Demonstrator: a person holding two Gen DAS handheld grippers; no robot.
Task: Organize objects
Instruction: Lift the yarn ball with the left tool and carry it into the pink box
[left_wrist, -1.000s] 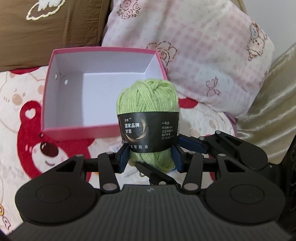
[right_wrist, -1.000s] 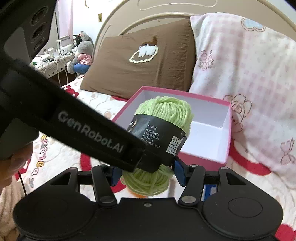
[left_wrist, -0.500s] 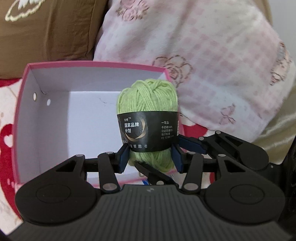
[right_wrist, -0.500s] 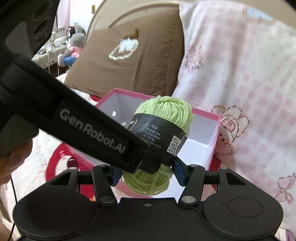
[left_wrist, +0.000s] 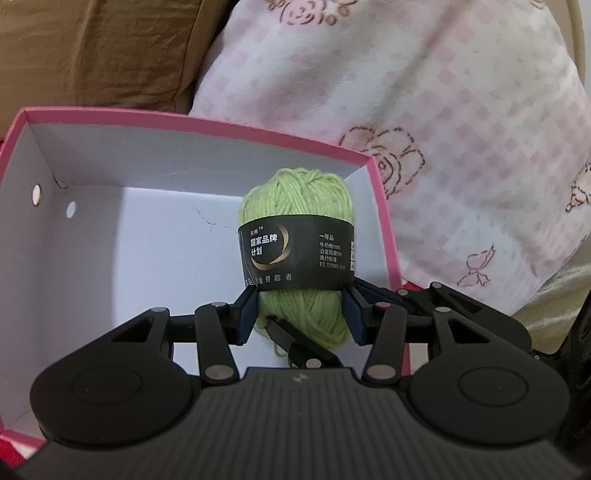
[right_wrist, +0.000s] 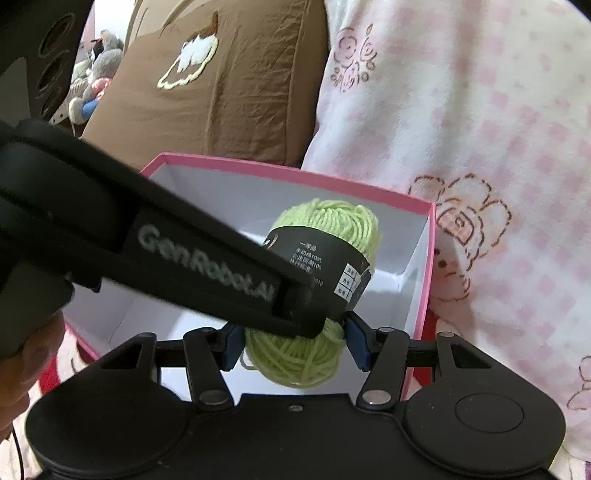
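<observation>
Both grippers have hold of the one ball of green yarn (left_wrist: 297, 258), and it hangs over the open pink box (left_wrist: 192, 127), near its right-hand wall, above the white floor; whether it touches that floor I cannot tell, since the tools cover its underside. The left gripper (left_wrist: 298, 312) has its jaws drawn in narrow on the lower half of the ball, blue pads pressed into the wool just beneath the black paper band; the right gripper (right_wrist: 295, 341) pinches the same ball lower down, its jaws a little wider. From the right wrist view the left tool's black finger, lettered in white, crosses the frame slantwise and hides the left part of the band and much of the box — only the far and right walls show cleanly. A hand (right_wrist: 22, 354) is cut off at the left edge, blurred and dark. The box sits on a bed, though its near rim is lost behind the gripper bodies; behind it lean a brown pillow (right_wrist: 221, 92) and a pink checked pillow (left_wrist: 424, 110), both cropped by the frame.
</observation>
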